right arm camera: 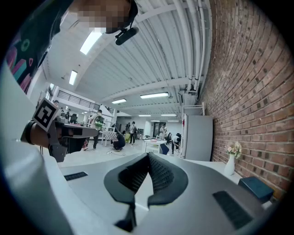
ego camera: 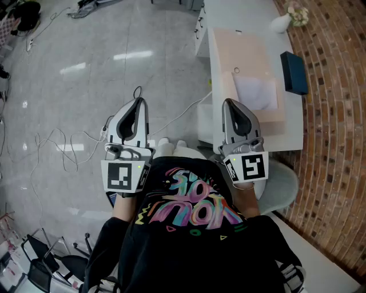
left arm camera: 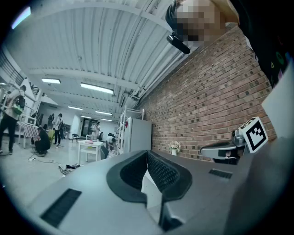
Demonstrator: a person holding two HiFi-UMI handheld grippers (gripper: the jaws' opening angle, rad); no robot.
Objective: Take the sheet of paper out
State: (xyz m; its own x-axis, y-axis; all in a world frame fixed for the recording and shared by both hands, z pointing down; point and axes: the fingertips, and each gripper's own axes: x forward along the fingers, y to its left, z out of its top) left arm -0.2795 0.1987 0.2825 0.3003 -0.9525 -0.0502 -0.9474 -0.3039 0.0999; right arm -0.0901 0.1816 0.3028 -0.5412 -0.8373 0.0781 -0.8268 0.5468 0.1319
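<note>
A white sheet of paper [ego camera: 255, 92] lies on a pale pink folder [ego camera: 243, 51] on the white table [ego camera: 251, 17] at the upper right of the head view. My right gripper [ego camera: 227, 102] hovers level at the table's near-left edge, just left of the sheet and not touching it. Its jaws [right arm camera: 148, 154] meet at the tips with nothing between them. My left gripper [ego camera: 139, 100] is held level over the floor, well left of the table. In the left gripper view its jaws [left arm camera: 147, 152] are shut and empty. Neither gripper view shows the sheet.
A dark blue box [ego camera: 293, 72] sits right of the folder, by the brick wall. A white vase with flowers [ego camera: 284, 22] stands at the table's far end. A pale chair [ego camera: 283, 180] is under my right arm. Cables [ego camera: 63, 143] trail over the glossy floor at the left.
</note>
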